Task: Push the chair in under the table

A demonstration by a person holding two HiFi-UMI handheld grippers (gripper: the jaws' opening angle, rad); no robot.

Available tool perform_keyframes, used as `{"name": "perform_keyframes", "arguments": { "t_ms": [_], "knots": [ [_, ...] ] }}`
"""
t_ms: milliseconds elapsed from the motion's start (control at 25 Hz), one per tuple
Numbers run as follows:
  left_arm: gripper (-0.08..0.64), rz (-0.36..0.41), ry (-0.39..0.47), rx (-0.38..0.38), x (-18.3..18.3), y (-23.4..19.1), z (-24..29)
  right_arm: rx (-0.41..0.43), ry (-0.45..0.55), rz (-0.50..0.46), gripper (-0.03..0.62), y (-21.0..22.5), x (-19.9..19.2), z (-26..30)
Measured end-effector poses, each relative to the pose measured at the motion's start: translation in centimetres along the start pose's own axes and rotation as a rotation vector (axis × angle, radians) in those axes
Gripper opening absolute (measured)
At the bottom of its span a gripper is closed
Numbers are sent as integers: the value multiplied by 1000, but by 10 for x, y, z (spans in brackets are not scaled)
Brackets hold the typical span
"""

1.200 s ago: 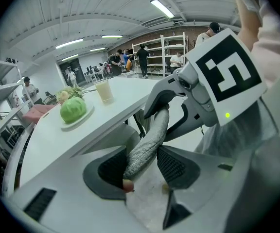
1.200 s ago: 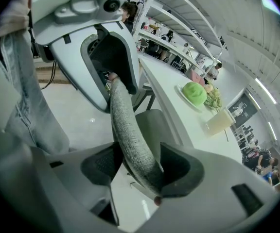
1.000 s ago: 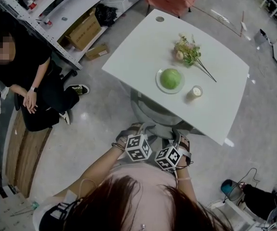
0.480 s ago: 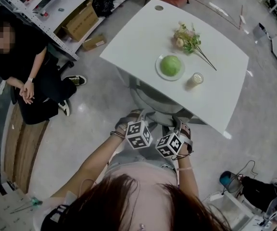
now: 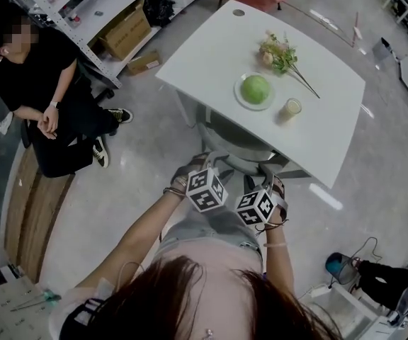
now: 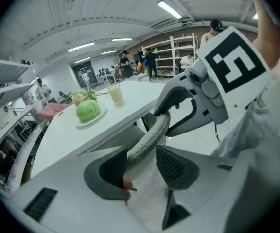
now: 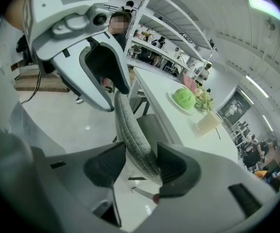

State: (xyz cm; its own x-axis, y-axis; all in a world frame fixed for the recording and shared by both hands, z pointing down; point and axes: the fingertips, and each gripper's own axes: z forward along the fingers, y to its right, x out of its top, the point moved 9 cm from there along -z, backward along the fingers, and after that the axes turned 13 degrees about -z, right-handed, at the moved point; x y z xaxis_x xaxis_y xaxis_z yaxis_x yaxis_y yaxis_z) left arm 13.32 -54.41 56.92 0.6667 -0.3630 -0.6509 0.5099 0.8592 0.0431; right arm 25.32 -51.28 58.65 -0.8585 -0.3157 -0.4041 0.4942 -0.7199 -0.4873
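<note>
Beside one table (image 5: 204, 62), left gripper (image 6: 142, 166) and right gripper (image 7: 139, 166) jaws are closing round one chair back (image 6: 149, 137).

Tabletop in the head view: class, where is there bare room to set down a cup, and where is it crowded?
Bare: the left half of the tabletop, between the cable hole and the near edge, left of the cabbage plate; also the right corner beyond the glass. Crowded: the middle, round the flowers, plate and glass.

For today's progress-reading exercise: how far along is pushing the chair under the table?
Done: the chair sits partly under the table. In hand: left gripper and right gripper jaws are closing around its backrest, not yet clamped. Left: pushing it fully in.
</note>
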Motion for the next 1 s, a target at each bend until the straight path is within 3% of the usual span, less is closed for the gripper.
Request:
{"name": "perform_keyframes", "arguments": {
  "t_ms": [200, 320, 560, 720, 1000],
  "knots": [
    [148, -113, 80, 41, -6, -4, -35, -60, -8, 80, 176, -5, 5, -21],
    [112, -177, 133, 68, -10, -1, -61, -86, 37, 153, 135, -9, 14, -43],
    [69, -286, 226, 97, -16, 12, -113, -124, 67, 175, 121, -21, 31, -84],
    [61, -348, 246, 103, -30, 20, -136, -146, 111, 267, 92, -30, 42, -110],
    [9, -377, 270, 142, -57, 38, -179, -183, 184, 344, 50, -56, 64, -156]
  ]
}}
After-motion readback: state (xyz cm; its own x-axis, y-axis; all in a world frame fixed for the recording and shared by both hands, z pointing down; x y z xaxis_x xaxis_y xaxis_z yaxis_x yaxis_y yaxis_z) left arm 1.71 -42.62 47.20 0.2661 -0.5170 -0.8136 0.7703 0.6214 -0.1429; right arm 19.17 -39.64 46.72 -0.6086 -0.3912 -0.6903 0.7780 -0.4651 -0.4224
